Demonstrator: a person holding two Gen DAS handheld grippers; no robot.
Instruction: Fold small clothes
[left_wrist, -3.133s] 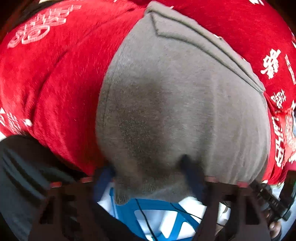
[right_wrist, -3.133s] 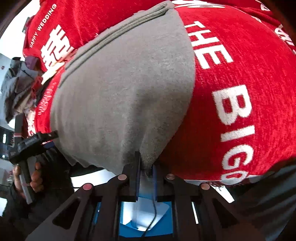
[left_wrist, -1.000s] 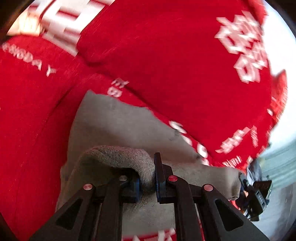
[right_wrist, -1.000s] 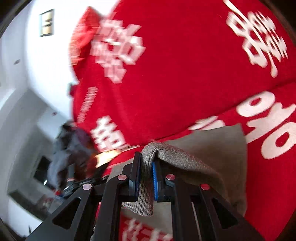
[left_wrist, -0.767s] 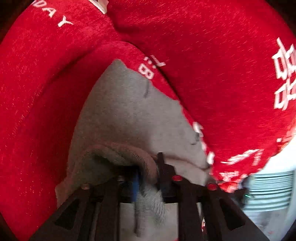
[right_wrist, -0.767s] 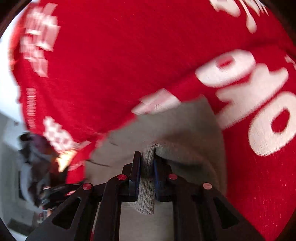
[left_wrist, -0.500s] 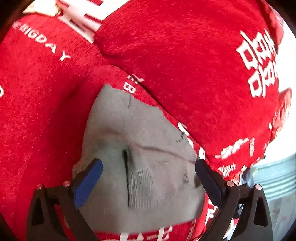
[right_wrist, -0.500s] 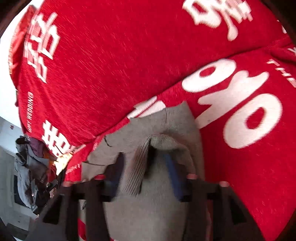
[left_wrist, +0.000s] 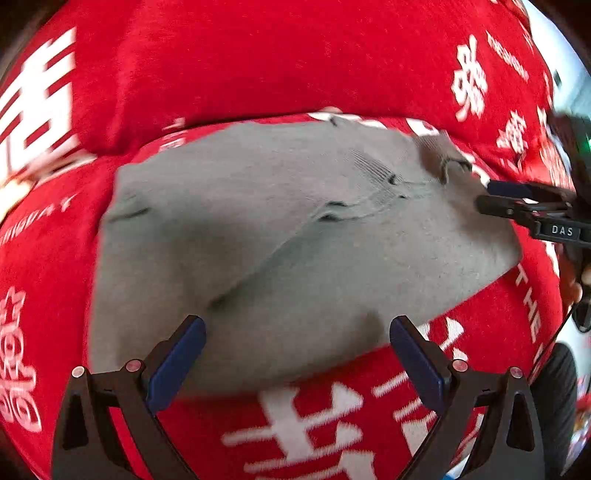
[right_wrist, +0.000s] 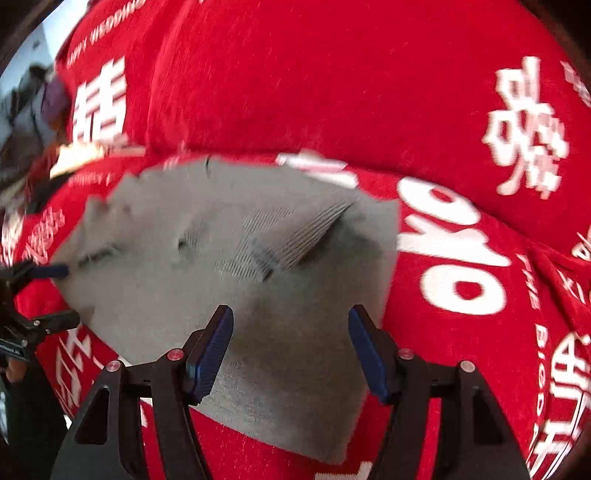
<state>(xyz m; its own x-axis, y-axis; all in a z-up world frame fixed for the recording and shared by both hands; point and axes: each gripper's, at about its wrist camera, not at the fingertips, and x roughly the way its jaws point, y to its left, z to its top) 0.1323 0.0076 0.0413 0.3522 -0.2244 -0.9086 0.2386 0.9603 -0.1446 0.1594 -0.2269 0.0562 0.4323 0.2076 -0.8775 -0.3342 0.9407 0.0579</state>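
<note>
A small grey knit garment (left_wrist: 295, 229) lies folded on the red blanket (left_wrist: 258, 66), its ribbed edge turned over on top. My left gripper (left_wrist: 295, 332) hangs over the garment's near edge, open wide, with nothing pinched between its blue pads (left_wrist: 177, 354). In the right wrist view the same grey garment (right_wrist: 240, 277) lies under my right gripper (right_wrist: 290, 325). Its jaws are opening, and no cloth is between them. Each gripper shows at the edge of the other's view: the right gripper (left_wrist: 491, 197) at the garment's right side, the left gripper (right_wrist: 55, 295) at its left side.
The red blanket (right_wrist: 332, 74) with white lettering covers the whole surface and rises in a thick fold behind the garment. A person's hand (left_wrist: 570, 291) holds the right gripper's handle. Dark clothes (right_wrist: 37, 99) lie beyond the blanket's far left corner.
Both grippers were shut on the garment's lifted grey edge. They have let it go and opened, and the edge now lies flat on the folded garment. Both views have rolled and drawn back.
</note>
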